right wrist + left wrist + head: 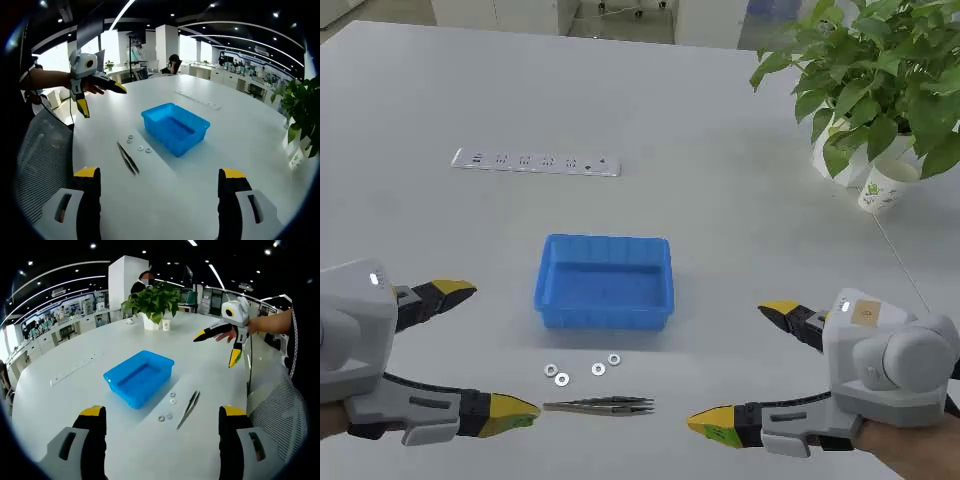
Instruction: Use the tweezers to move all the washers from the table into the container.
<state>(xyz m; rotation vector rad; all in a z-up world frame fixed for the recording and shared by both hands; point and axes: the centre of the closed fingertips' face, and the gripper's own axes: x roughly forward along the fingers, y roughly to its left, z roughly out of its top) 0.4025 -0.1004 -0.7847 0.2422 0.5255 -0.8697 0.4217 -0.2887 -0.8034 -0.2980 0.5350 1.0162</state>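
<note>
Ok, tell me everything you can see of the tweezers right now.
The slim grey metal tweezers lie flat on the white table, their two thin arms close together. They rest nearer the person than the four small silver washers, apart from them, with the blue plastic container beyond. The left gripper and right gripper, jaws open, flank them without touching.

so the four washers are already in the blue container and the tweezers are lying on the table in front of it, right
Not quite. The four washers are not in the blue container. The head view shows them lying on the table just in front of it, between it and the tweezers. The tweezers do lie on the table in front of the container.
</note>
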